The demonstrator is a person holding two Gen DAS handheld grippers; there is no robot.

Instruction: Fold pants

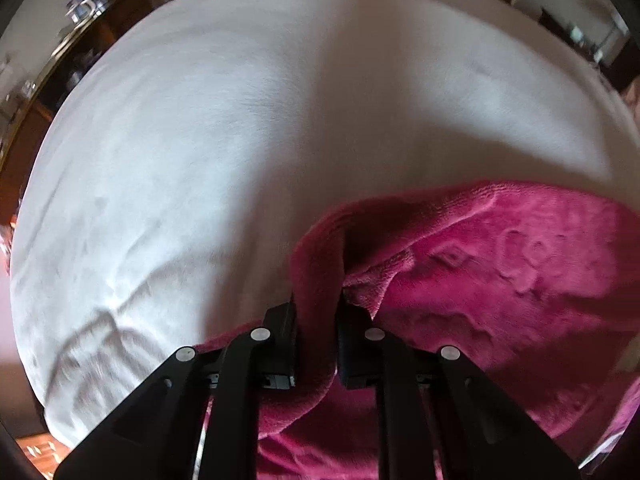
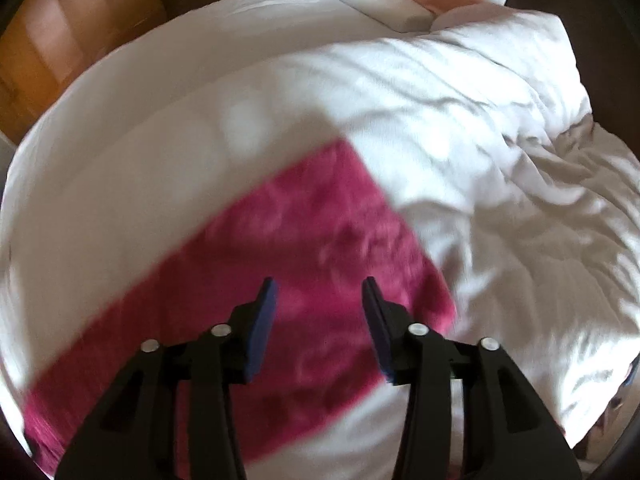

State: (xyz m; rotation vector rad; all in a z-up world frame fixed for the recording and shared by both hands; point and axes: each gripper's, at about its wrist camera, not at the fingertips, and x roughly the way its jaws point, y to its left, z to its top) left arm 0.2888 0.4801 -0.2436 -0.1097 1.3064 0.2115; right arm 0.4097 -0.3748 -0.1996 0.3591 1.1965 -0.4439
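In my left hand, the left hand-held gripper [image 1: 316,320] was pinching a raised fold of the pink fleece pants [image 1: 480,272], its pads pressed hard against the plush with the cloth bunched up between them. The pants lay on the white sheet of the bed [image 1: 200,160], spread to the right of that pinch, their embossed pile mostly flat but humped where I had gathered it. I judged the grip sound: the fold ran well down between the fingers, so it ought to hold through a lift, provided I raised it slowly and kept the edge from sliding out.

In my right hand, the right hand-held gripper [image 2: 320,320] hung over the other stretch of the pants [image 2: 280,240], jaws spread apart with nothing between them, no pad touching cloth. That view was blurred, so I could not tell how close the tips stood to the fabric. The straight far edge of the garment ran up toward a crumpled white duvet [image 2: 500,140] on the right. To fold cleanly, I reckoned the right side needed a matching bite on the edge before either hand lifted, then both should carry across together, level, so the layers would land square and not drag the sheet.
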